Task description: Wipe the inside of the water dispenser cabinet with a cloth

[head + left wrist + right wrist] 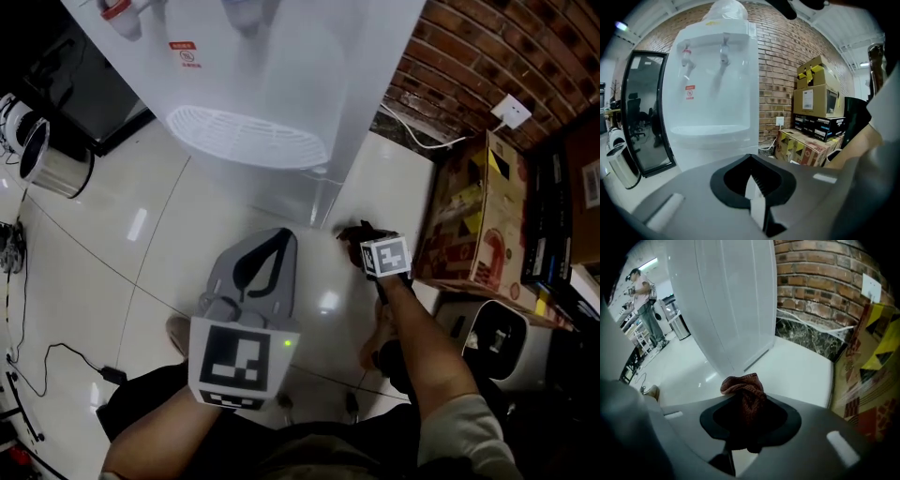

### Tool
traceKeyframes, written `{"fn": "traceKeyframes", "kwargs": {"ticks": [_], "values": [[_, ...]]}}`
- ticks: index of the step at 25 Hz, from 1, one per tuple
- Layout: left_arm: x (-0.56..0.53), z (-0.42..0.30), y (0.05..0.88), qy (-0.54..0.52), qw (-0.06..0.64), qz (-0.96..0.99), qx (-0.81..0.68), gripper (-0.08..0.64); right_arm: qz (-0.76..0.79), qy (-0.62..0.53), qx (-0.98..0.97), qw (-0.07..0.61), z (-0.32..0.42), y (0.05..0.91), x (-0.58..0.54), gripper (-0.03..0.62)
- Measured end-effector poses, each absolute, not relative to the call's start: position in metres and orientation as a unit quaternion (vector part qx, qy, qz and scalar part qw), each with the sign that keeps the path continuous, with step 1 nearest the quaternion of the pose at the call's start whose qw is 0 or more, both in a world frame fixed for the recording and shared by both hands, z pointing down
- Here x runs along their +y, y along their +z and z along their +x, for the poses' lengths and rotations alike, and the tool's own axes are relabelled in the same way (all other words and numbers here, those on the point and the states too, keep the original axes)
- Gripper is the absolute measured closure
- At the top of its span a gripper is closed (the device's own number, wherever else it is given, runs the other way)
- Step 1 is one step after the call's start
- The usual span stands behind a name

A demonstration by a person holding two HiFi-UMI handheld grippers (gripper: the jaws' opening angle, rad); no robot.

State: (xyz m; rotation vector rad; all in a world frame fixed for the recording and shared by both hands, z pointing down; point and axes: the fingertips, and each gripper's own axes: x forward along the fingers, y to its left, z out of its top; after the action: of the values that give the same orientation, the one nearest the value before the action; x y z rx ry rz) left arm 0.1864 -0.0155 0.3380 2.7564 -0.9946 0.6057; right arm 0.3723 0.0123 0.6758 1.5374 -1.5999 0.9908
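Floor (pixel 94 244) glossy white tile, brick wall (pixel 487 56) behind water dispenser (pixel 272 84), boxes (pixel 478 225) at right. L gripper (pixel 751 164) clenched, empty; R gripper (pixel 743 404) grasps red-brown cloth (pixel 743 387).

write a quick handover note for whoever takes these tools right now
Left tool: shut, empty, pointing at the water dispenser.
Right tool: shut on the reddish-brown cloth, low by the dispenser's base, near the cardboard box.
Done: cloth is in the tool.
Left: the cabinet looks closed and none of its inside shows, so wiping has not begun. Open it, then wipe inside.
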Motion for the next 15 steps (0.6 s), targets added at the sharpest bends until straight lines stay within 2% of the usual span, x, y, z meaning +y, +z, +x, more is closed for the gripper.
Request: {"fn": "traceKeyframes", "kwargs": {"ticks": [4,9,11,14,15], "values": [[-0.018,0.183,0.342,0.205,0.082,0.915,-0.337,0.56,0.575,0.419,-0.608,0.353,0.374,0.705,0.011,0.405],[-0.026,0.177,0.334,0.201,0.08,0.914,-0.342,0.56,0.571,0.423,-0.606,0.357,0.377,0.696,0.004,0.399],[-0.027,0.176,0.322,0.192,0.074,0.917,-0.341,0.56,0.567,0.41,-0.619,0.357,0.377,0.674,-0.001,0.44],[-0.022,0.176,0.302,0.173,0.065,0.925,-0.332,0.56,0.56,0.394,-0.637,0.353,0.388,0.634,-0.004,0.568],[-0.019,0.177,0.296,0.165,0.065,0.927,-0.329,0.56,0.558,0.386,-0.64,0.36,0.395,0.62,-0.002,0.572]]}}
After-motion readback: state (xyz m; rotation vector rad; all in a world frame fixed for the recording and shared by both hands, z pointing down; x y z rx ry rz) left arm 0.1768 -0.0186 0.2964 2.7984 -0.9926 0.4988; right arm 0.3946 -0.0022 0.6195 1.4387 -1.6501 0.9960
